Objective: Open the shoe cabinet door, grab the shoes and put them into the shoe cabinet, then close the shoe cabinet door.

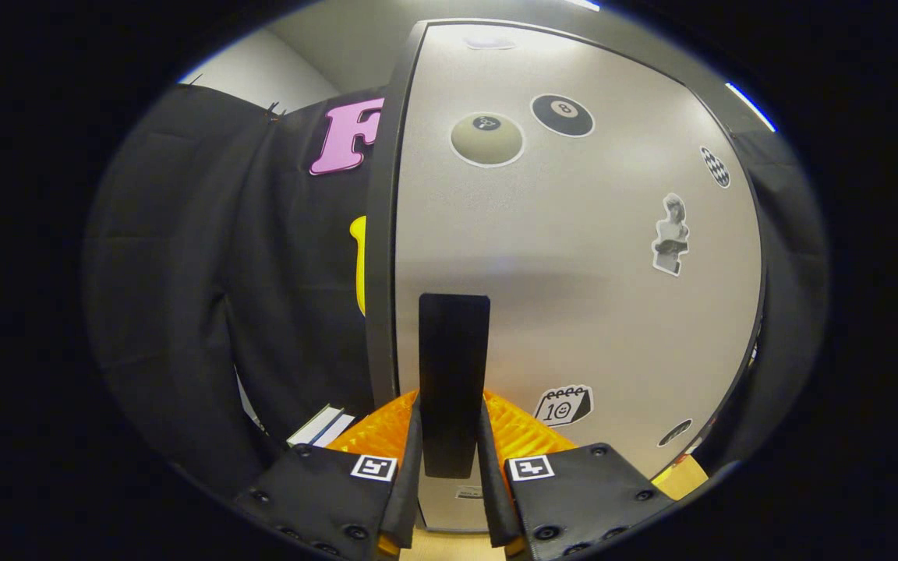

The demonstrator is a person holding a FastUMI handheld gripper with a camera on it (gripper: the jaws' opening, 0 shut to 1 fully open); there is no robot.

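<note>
Grey matte shoe cabinet door (574,257) takes up most of what's ahead, shut flush in its dark frame (381,234), so nothing inside the cabinet can be seen. Black vertical handle (454,374) sits low on the door near its hinge-side edge, standing upright. The gripper (453,448) is right on it: both fingers (411,467) sit narrowly apart with the handle between them, pressed close on either side, looks clamped on the handle's lower part. Stickers dot the door: a beige billiard ball sticker (487,139) and a black eight-ball sticker (563,115) up high, a checkered oval sticker (715,167) toward the far edge, a cut-out figure sticker (671,235) below that, a calendar sticker (563,405) just beside the fingers, a small dark oval sticker (676,432) lower down. Black cloth booth wall (207,273) hangs beside the cabinet on one side and wraps past the other. Light wood worktop (449,547) shows just under the fingers. White flat item (323,425), maybe papers or a board, lies near the base of the cloth; can't tell what it is.
</note>
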